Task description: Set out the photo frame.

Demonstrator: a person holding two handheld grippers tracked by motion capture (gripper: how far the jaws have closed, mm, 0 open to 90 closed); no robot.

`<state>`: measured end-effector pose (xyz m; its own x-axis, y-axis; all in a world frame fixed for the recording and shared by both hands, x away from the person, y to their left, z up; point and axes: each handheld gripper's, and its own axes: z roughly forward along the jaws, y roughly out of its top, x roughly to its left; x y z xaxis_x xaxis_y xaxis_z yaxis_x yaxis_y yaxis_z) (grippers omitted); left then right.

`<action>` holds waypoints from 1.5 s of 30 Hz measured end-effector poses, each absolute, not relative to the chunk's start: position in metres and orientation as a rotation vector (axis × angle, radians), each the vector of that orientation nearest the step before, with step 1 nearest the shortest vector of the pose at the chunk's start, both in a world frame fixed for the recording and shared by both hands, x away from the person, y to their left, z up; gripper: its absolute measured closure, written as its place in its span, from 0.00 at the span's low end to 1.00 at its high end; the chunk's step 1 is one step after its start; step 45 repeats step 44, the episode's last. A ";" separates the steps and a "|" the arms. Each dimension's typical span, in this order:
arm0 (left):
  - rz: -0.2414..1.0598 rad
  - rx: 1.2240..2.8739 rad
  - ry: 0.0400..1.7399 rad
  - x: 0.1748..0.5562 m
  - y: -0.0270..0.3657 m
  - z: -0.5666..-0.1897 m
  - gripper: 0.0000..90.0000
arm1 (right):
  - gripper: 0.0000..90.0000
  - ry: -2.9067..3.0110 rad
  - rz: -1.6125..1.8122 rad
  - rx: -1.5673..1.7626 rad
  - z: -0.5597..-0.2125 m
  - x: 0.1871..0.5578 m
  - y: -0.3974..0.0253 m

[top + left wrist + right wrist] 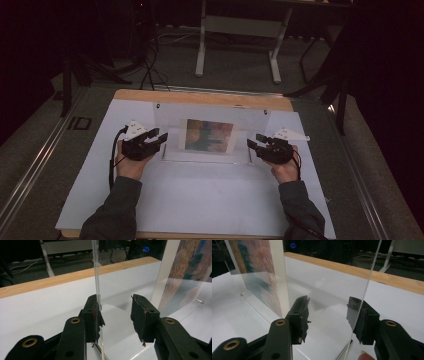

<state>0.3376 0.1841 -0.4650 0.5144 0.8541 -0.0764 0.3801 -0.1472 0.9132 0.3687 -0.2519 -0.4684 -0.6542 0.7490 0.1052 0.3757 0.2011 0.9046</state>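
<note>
Acrylic picture frame (209, 136) standing upright on tabletop (200, 195); left gripper (159, 138) and right gripper (253, 144) flanking its edges, fingers spread, apparently not clamping yet; grasp and lift remaining.

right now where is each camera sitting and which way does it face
High view: above the person's side, looking forward and down at the table; both forearms, left gripper and right gripper show.
Left gripper view: on the left gripper, looking along its fingers at the clear acrylic frame.
Right gripper view: on the right gripper, facing the frame's other edge.
Shared: the frame's picture.
</note>
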 end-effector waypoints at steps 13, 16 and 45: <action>0.585 1.766 1.031 0.337 0.183 -0.467 0.59 | 0.54 2.124 1.429 1.031 -0.469 0.367 -0.253; 0.581 1.759 1.035 0.335 0.185 -0.467 0.56 | 0.51 2.125 1.422 1.029 -0.467 0.366 -0.253; 0.564 1.758 1.178 0.306 0.228 -0.484 0.51 | 0.37 2.134 1.280 1.162 -0.482 0.338 -0.309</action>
